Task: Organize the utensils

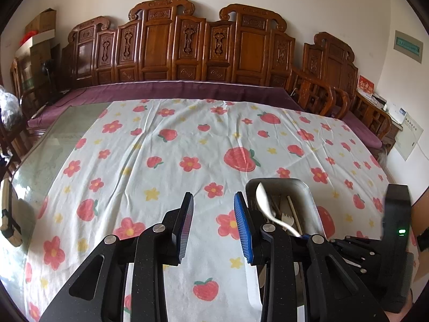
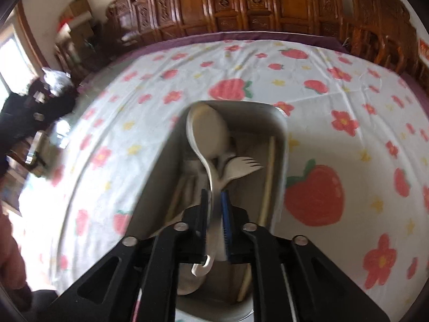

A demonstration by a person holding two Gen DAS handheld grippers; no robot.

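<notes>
A grey metal tray (image 2: 278, 134) lies on the strawberry tablecloth and holds a fork (image 2: 241, 167), chopsticks (image 2: 268, 177) and other utensils. My right gripper (image 2: 214, 196) is shut on the handle of a large white spoon (image 2: 207, 131) and holds it over the tray, bowl pointing away. In the left wrist view the tray (image 1: 308, 196) is at the right with the spoon (image 1: 264, 201) above it. My left gripper (image 1: 213, 201) is open and empty above the cloth, just left of the tray.
The tablecloth (image 1: 166, 161) covers a glass-topped table (image 1: 59, 139). A carved wooden bench (image 1: 187, 51) with a purple cushion stands behind it. Wooden chairs (image 1: 335, 94) stand at the right. Boxes (image 1: 40, 35) are stacked at the far left.
</notes>
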